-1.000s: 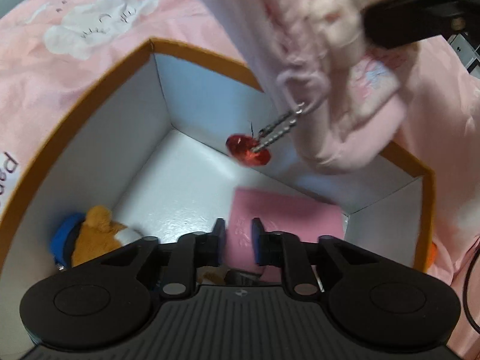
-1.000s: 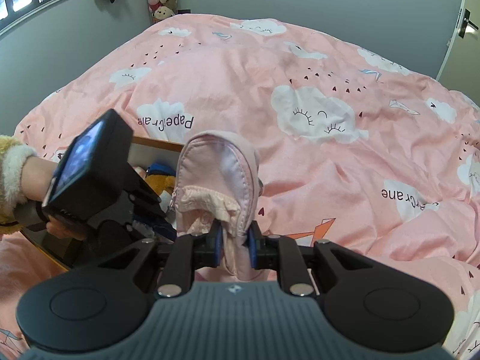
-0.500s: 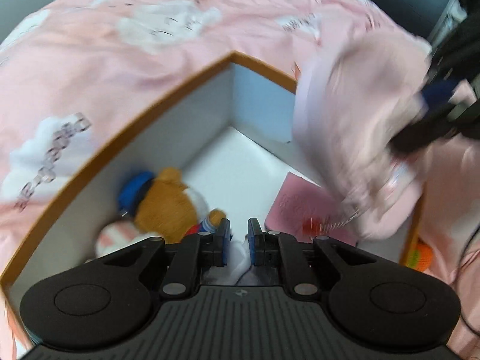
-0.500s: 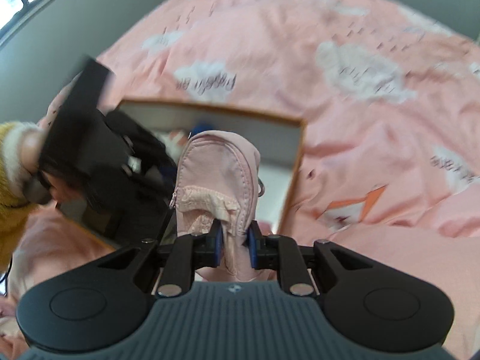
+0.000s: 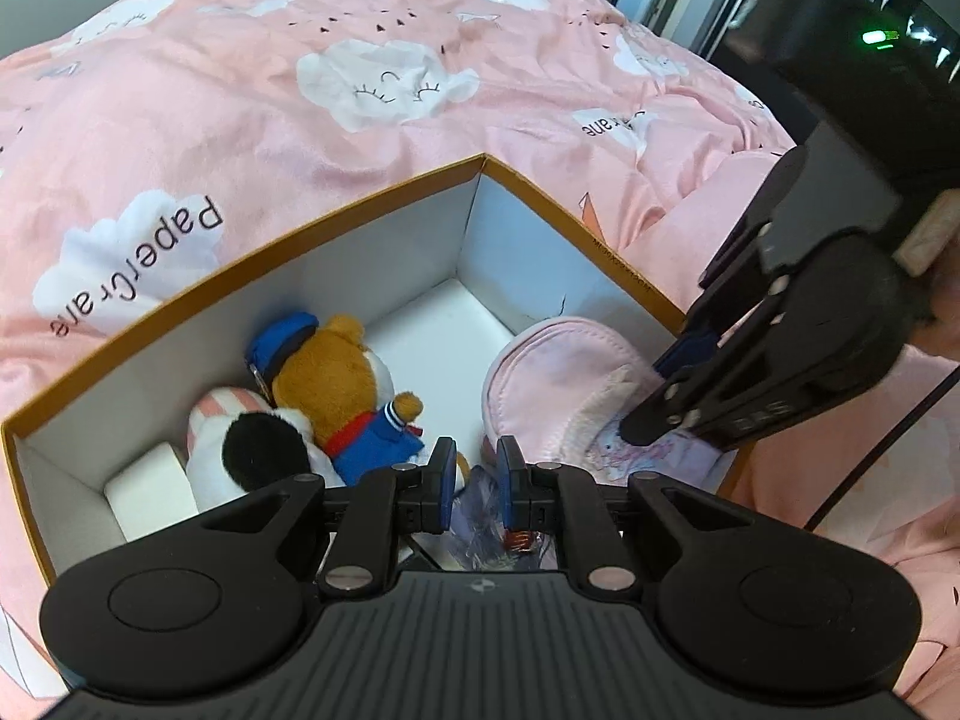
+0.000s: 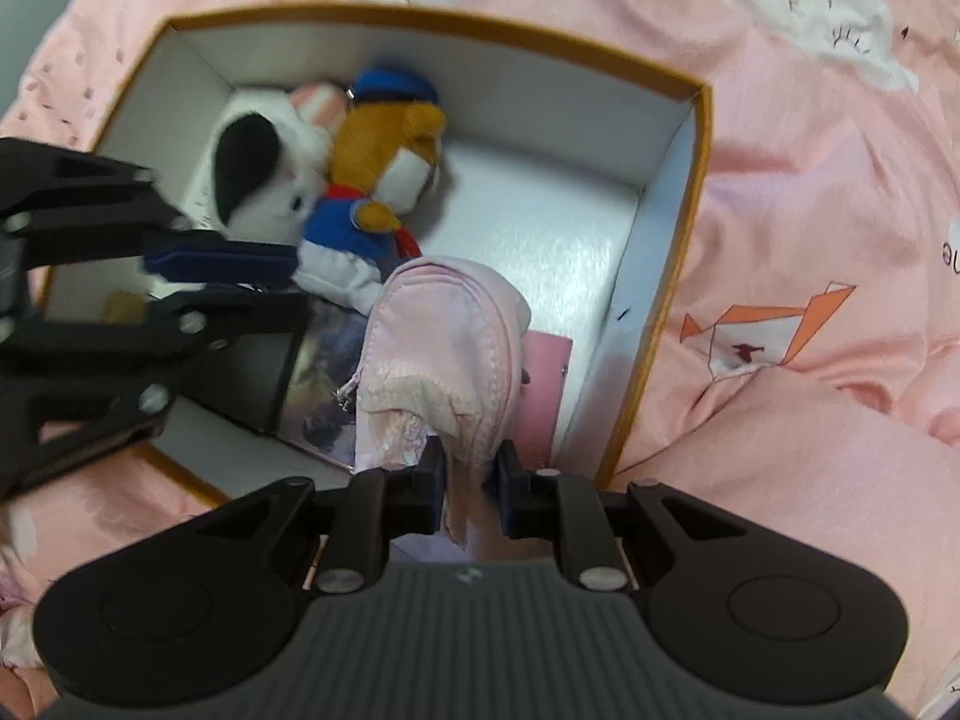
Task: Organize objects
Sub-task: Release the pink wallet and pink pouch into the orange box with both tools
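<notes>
An orange-rimmed white box (image 5: 360, 198) (image 6: 420, 15) lies on the bed. Inside it a brown teddy bear (image 5: 336, 378) (image 6: 396, 138) in a blue cap lies against a black-and-white plush (image 5: 258, 456) (image 6: 264, 162). My right gripper (image 6: 471, 474) (image 5: 642, 420) points down into the box's right end, shut on the fabric of a pink zip pouch (image 6: 444, 336) (image 5: 552, 372). The pouch sits low inside the box by the right wall. My left gripper (image 5: 474, 480) (image 6: 294, 282) hovers over the box's near side, shut, with nothing seen between its pads.
A pink card (image 6: 543, 384) and a glossy booklet (image 6: 324, 372) lie on the box floor under the pouch. A white block (image 5: 150, 480) sits in the left corner. Pink cloud-print duvet (image 5: 390, 78) surrounds the box. A black cable (image 5: 870, 462) runs at the right.
The right gripper tipped downward and lowered the pink pouch from above the rim into the box's right end. The left gripper rose, drew back and rolled, still shut.
</notes>
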The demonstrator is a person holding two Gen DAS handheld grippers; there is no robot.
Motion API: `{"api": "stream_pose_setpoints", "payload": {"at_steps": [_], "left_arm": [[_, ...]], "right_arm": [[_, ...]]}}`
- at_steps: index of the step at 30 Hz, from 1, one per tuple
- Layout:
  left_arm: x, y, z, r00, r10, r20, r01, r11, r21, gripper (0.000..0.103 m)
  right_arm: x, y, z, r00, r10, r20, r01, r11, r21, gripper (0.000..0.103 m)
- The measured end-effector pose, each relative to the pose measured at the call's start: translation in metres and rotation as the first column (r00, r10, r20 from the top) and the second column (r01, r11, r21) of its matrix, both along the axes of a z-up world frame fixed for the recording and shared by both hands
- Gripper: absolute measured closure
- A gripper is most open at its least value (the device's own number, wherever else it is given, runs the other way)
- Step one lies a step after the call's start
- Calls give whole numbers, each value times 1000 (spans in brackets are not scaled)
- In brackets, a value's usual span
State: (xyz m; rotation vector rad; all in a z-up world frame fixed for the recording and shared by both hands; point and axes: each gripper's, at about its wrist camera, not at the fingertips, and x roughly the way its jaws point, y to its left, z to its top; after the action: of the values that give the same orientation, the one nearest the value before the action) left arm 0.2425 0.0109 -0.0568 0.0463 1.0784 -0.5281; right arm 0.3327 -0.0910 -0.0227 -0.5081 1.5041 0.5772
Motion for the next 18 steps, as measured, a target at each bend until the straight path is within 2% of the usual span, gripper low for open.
{"api": "stream_pose_setpoints", "payload": {"at_steps": [7, 10, 13, 17, 18], "left_arm": [[-9, 10, -3, 999, 41, -18, -41, 999, -12, 88], [-10, 11, -3, 998, 54, -20, -54, 999, -3, 87], [-16, 8, 1, 998, 63, 4, -63, 998, 19, 83], [-28, 7, 11, 997, 68, 38, -68, 998, 18, 81], [-32, 7, 14, 996, 71, 49, -72, 997, 21, 80]], "right_arm": [[2, 14, -25, 1000, -18, -3, 17, 990, -142, 84], [-3, 22, -31, 1000, 9, 22, -5, 981, -195, 79], [-13, 31, -35, 994, 79, 69, -59, 967, -249, 70], [-20, 33, -30, 988, 109, 108, -78, 962, -260, 55], [-22, 32, -26, 987, 111, 116, -78, 964, -255, 55]]}}
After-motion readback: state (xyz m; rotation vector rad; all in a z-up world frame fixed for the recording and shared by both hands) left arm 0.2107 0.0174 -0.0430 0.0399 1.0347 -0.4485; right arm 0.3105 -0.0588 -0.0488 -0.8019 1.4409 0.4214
